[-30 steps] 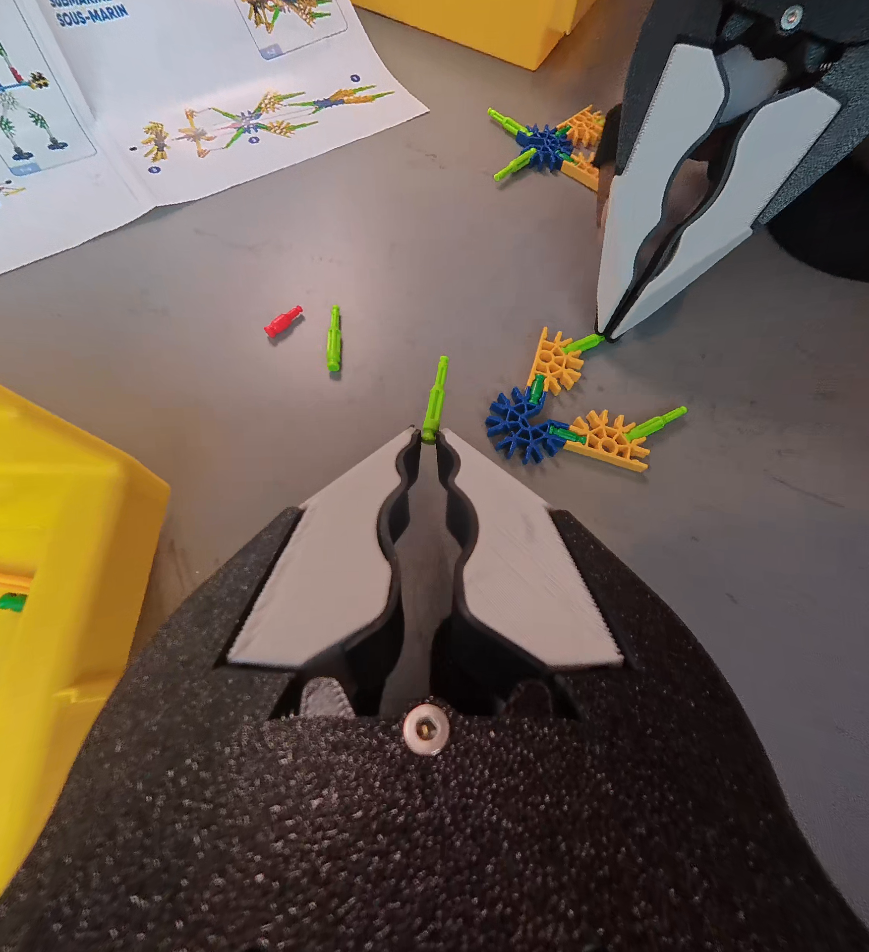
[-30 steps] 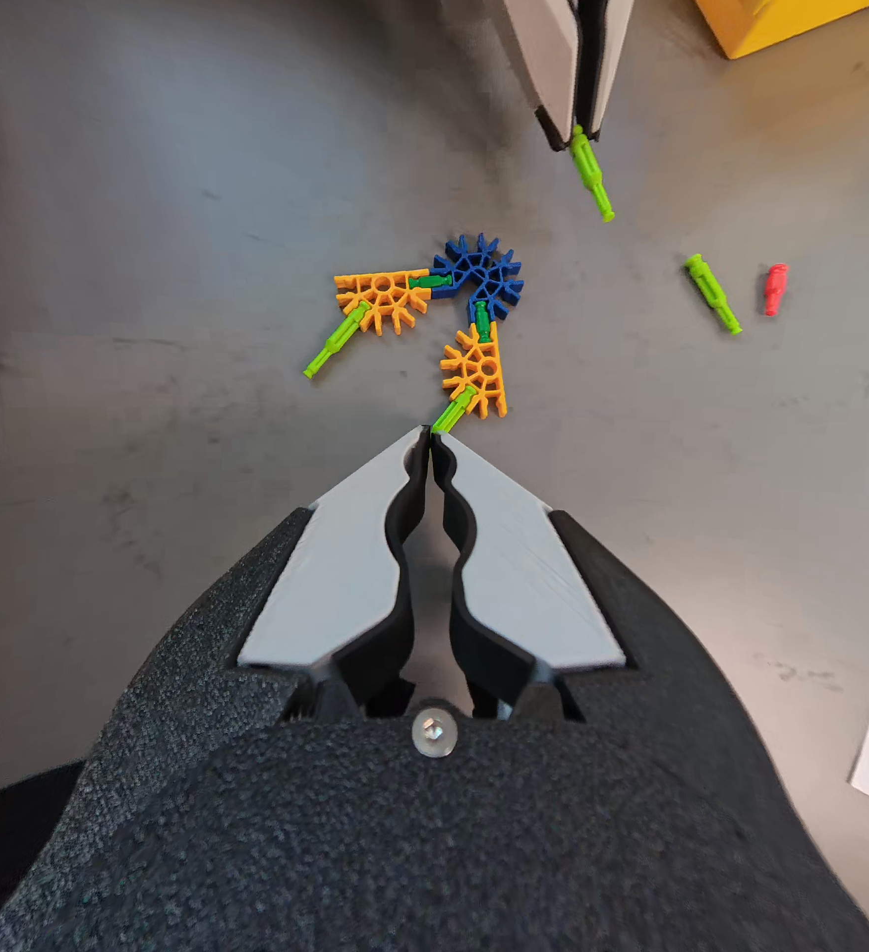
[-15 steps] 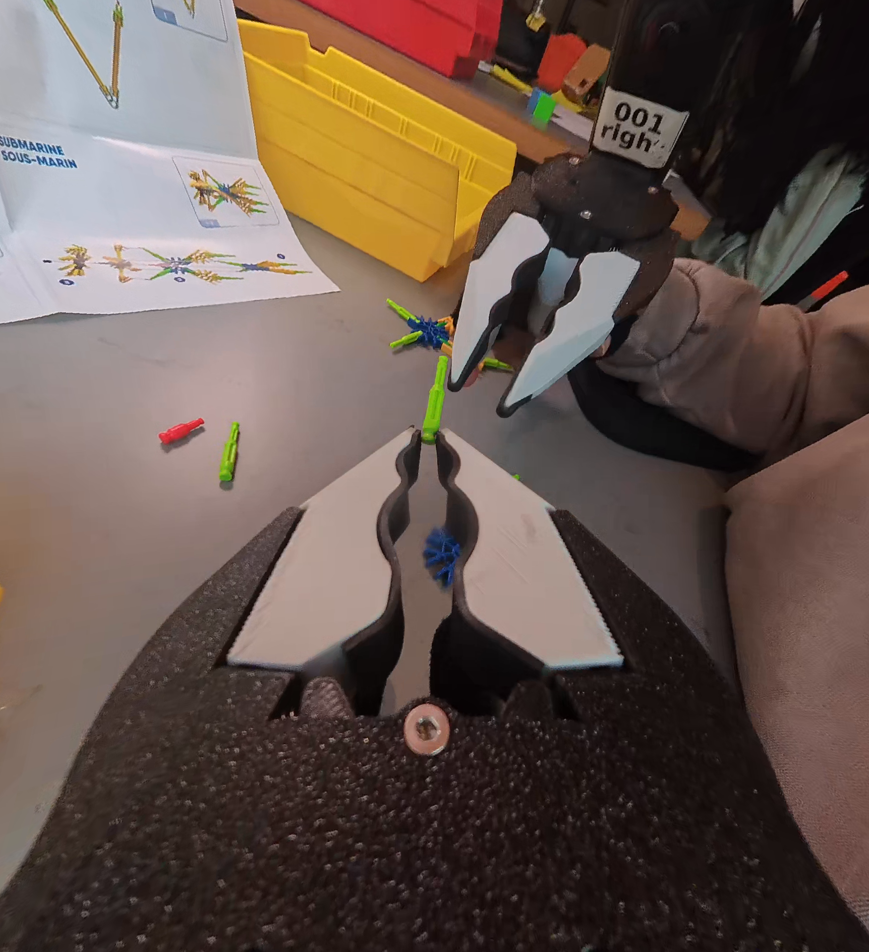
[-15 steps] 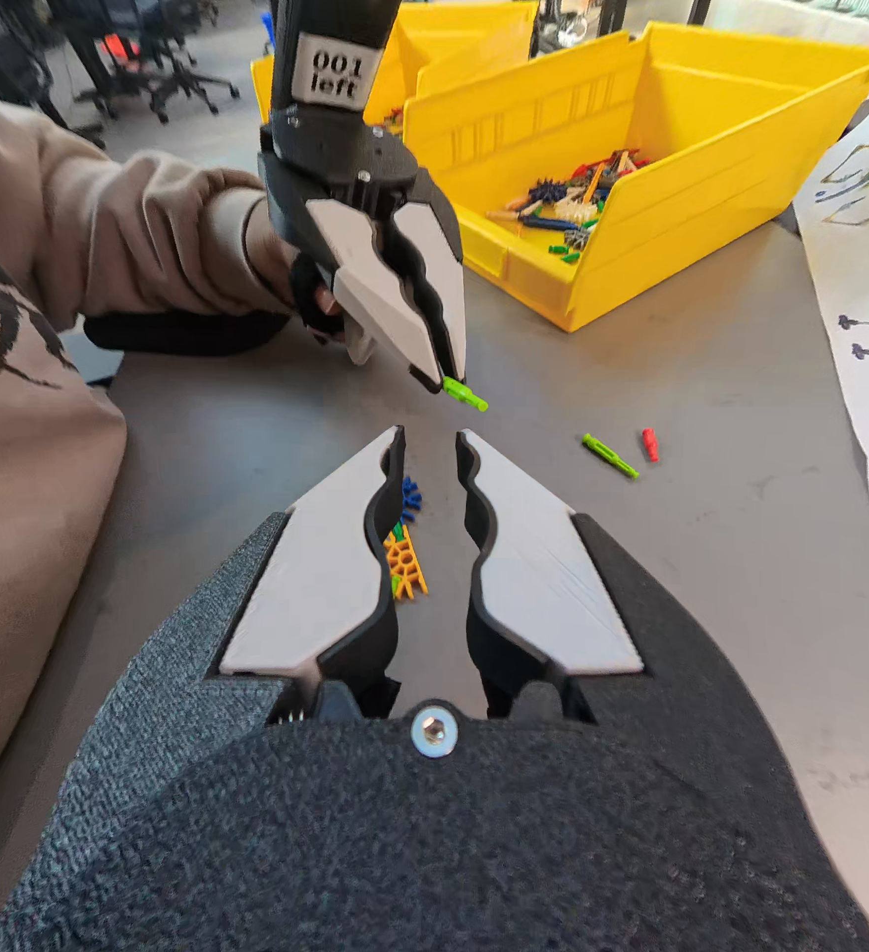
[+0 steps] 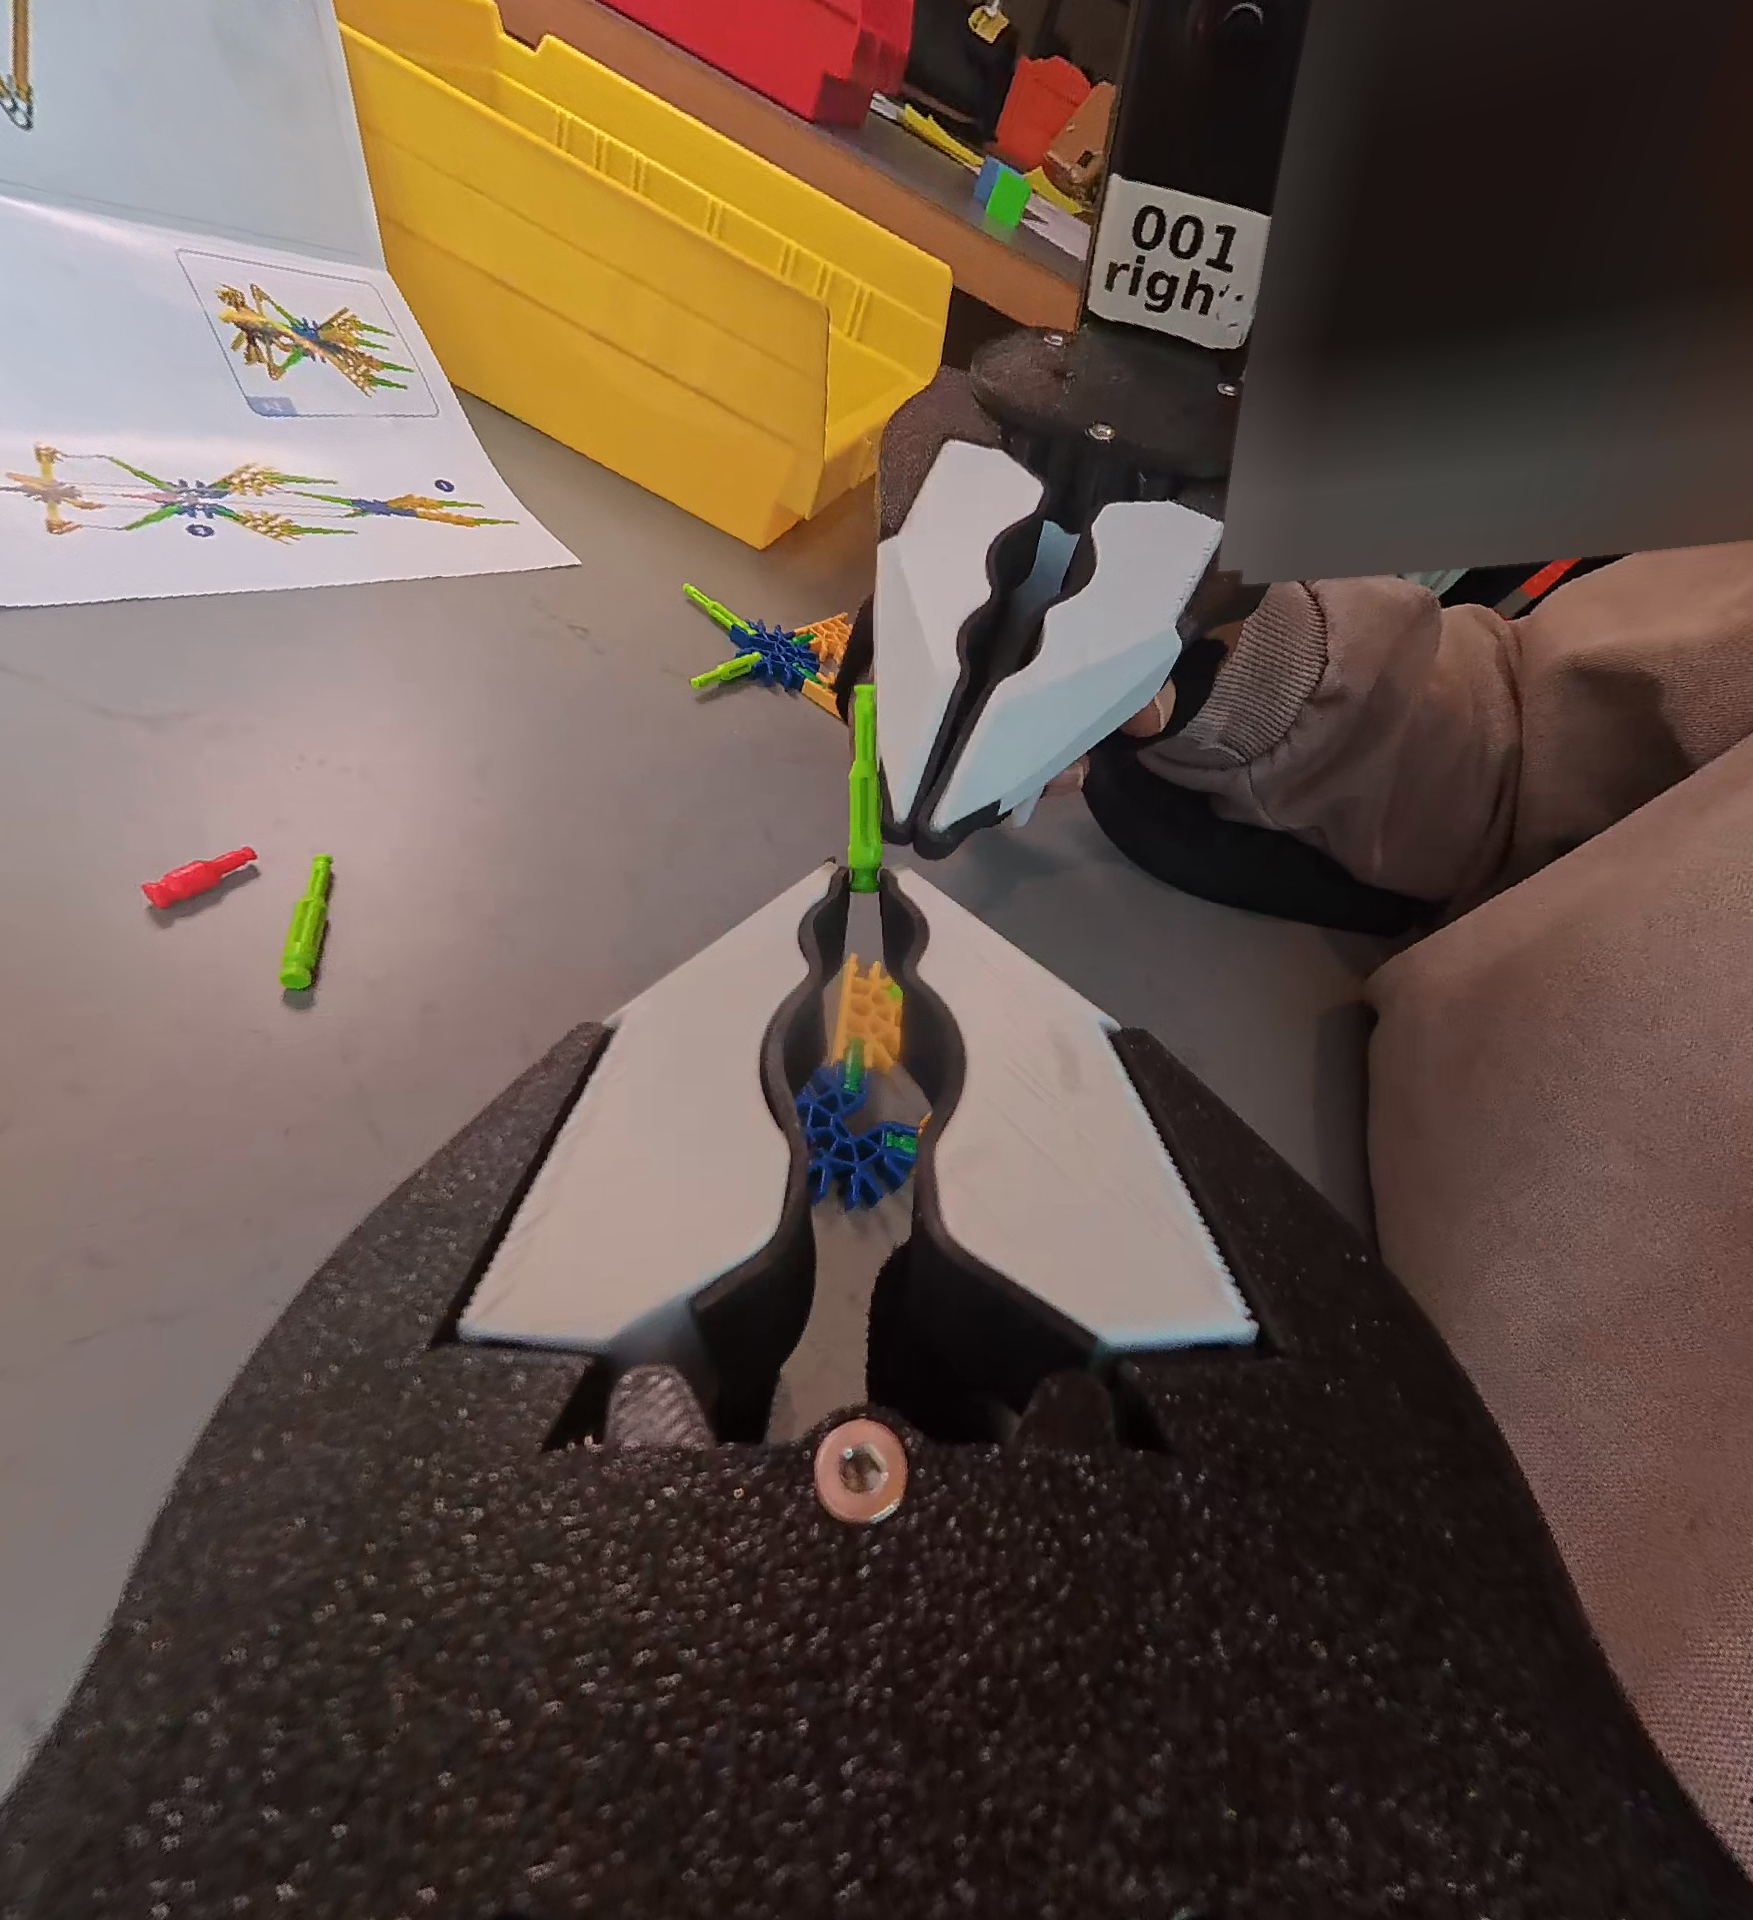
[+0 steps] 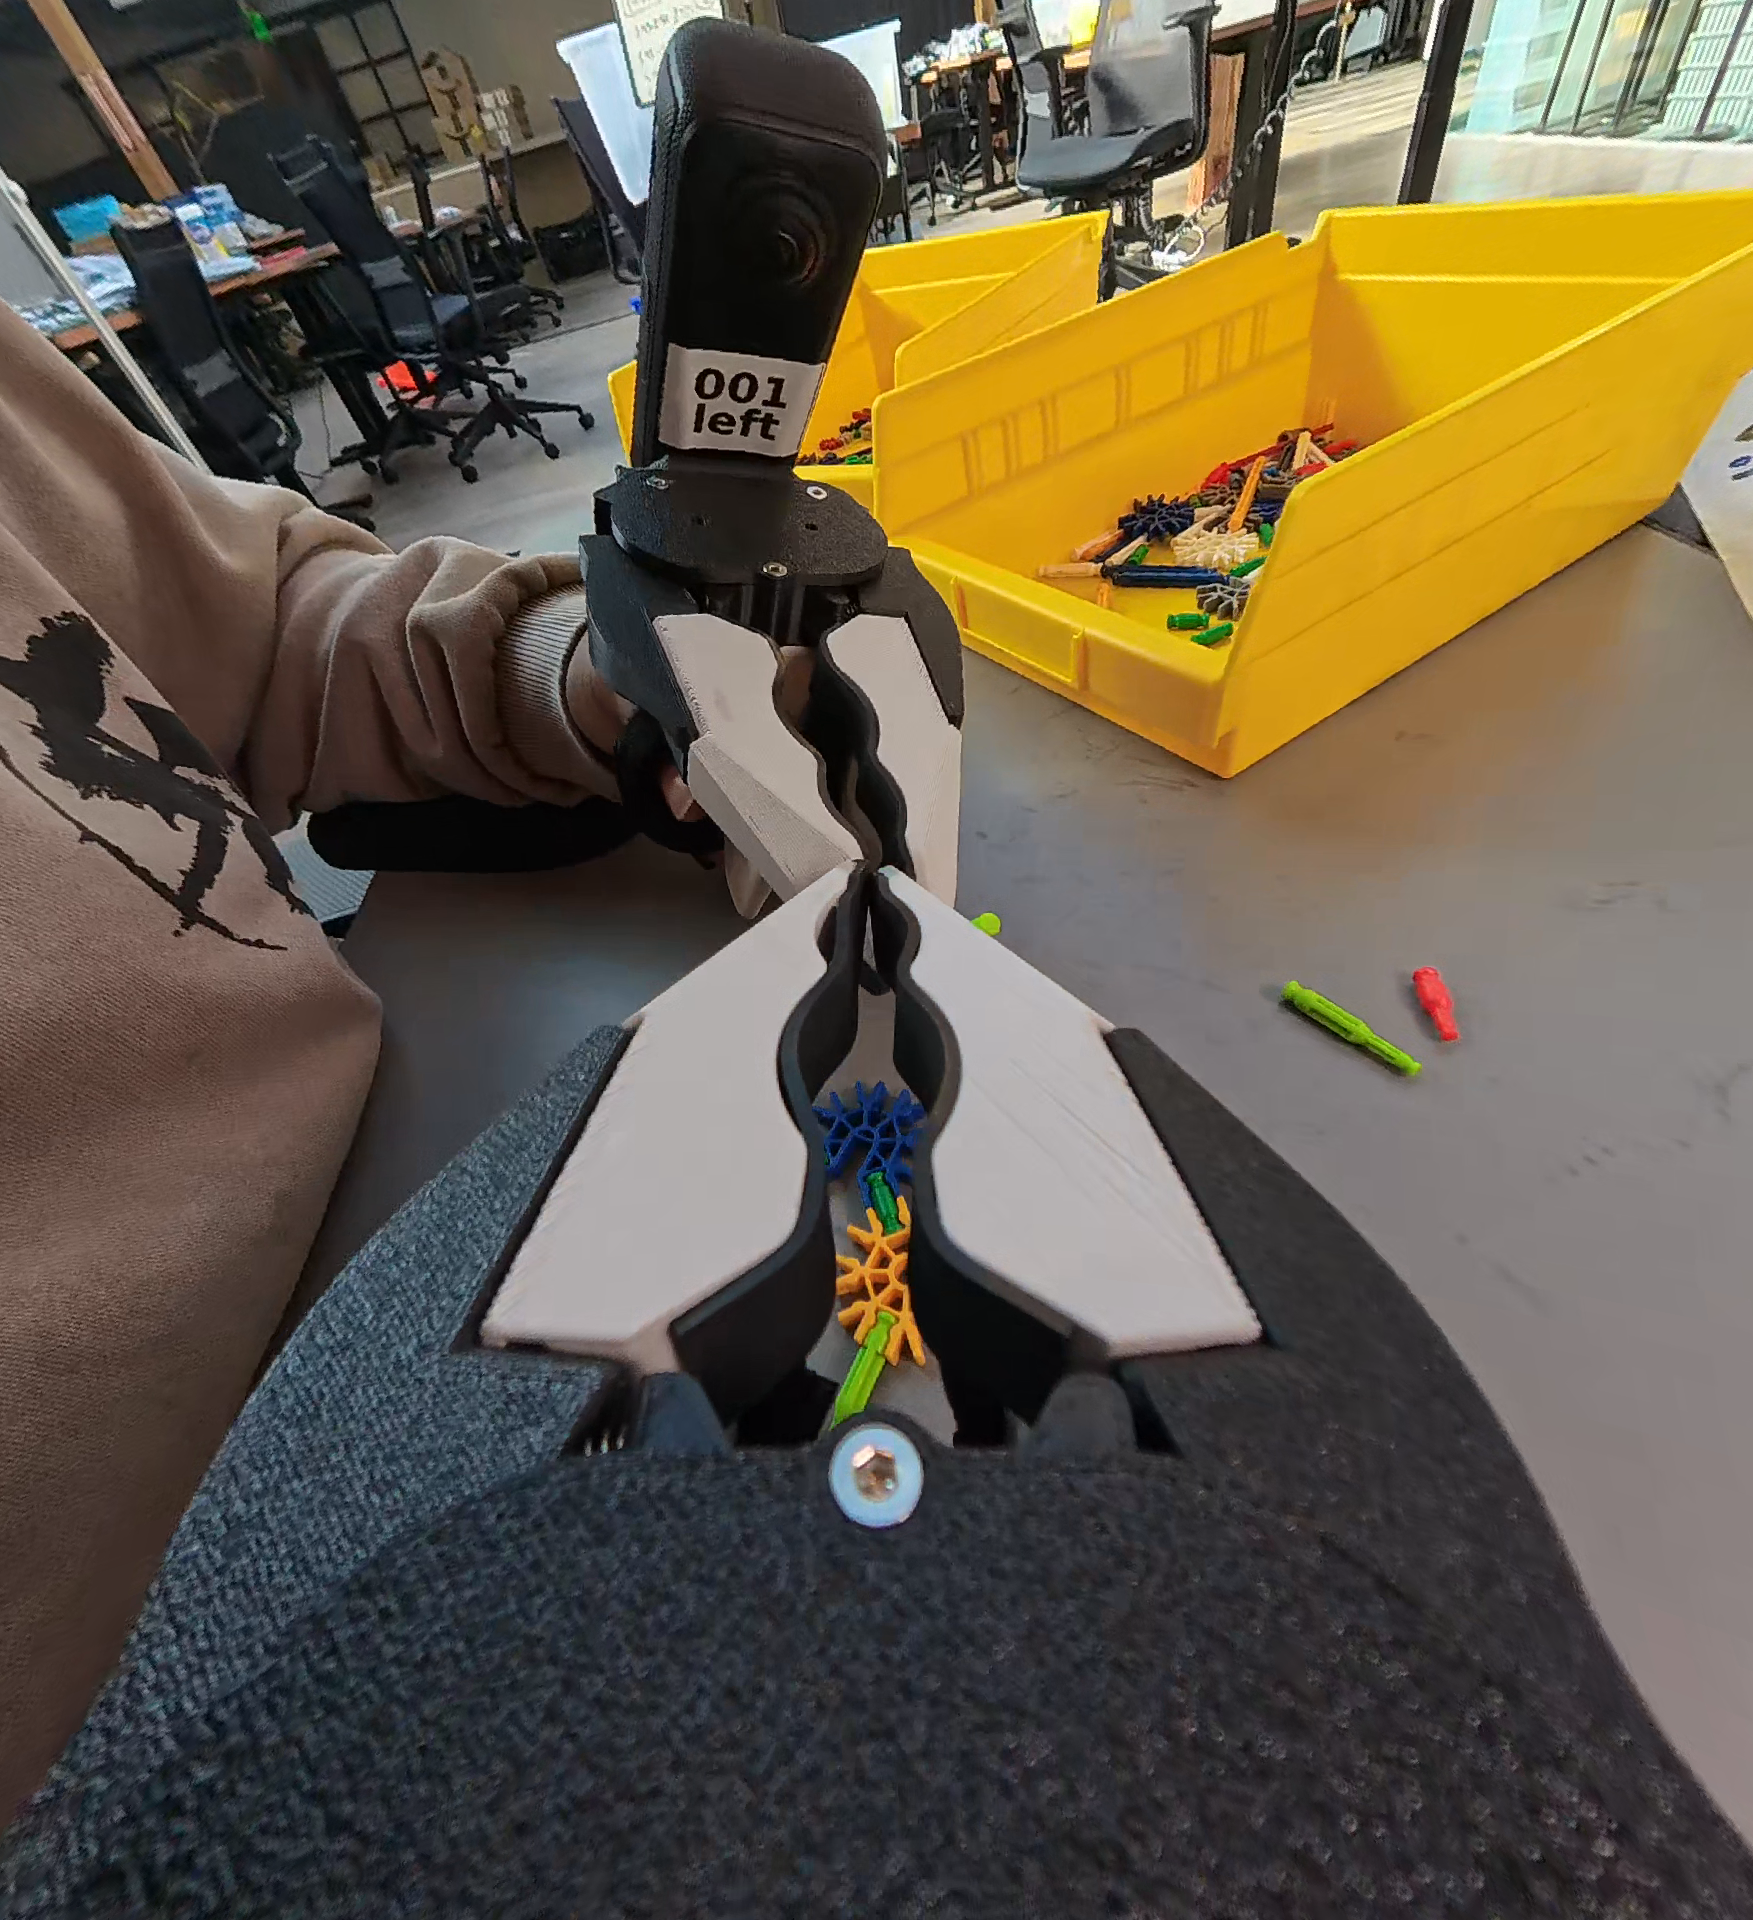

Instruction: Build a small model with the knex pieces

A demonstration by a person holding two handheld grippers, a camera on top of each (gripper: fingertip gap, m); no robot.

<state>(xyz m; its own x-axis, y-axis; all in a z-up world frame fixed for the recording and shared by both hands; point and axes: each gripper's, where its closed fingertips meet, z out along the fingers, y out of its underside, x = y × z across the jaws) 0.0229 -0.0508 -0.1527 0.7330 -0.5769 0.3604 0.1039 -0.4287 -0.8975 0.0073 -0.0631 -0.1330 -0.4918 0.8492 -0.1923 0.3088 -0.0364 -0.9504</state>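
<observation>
Two grippers meet tip to tip above a grey counter. The left gripper has its jaws clenched on the base of a green rod, which stands up out of the tips. The right gripper comes down from above with its jaws closed together; its tips sit just beside the green rod, and whether they touch it I cannot tell. In the right wrist view the right gripper points straight at the left gripper's tips, and only the end of the green rod shows past its edge.

Below both grippers, seen through the gaps between their fingers, lies a small assembly of a blue connector joined by short green rods to orange connectors. A second blue-and-orange assembly lies farther off on the counter, near a yellow bin.

A loose green rod and a red rod lie side by side, well apart from the grippers. A folded instruction sheet is spread on the counter beside the bin. Another yellow bin holds mixed coloured pieces. Brown sleeves show behind the left gripper.
</observation>
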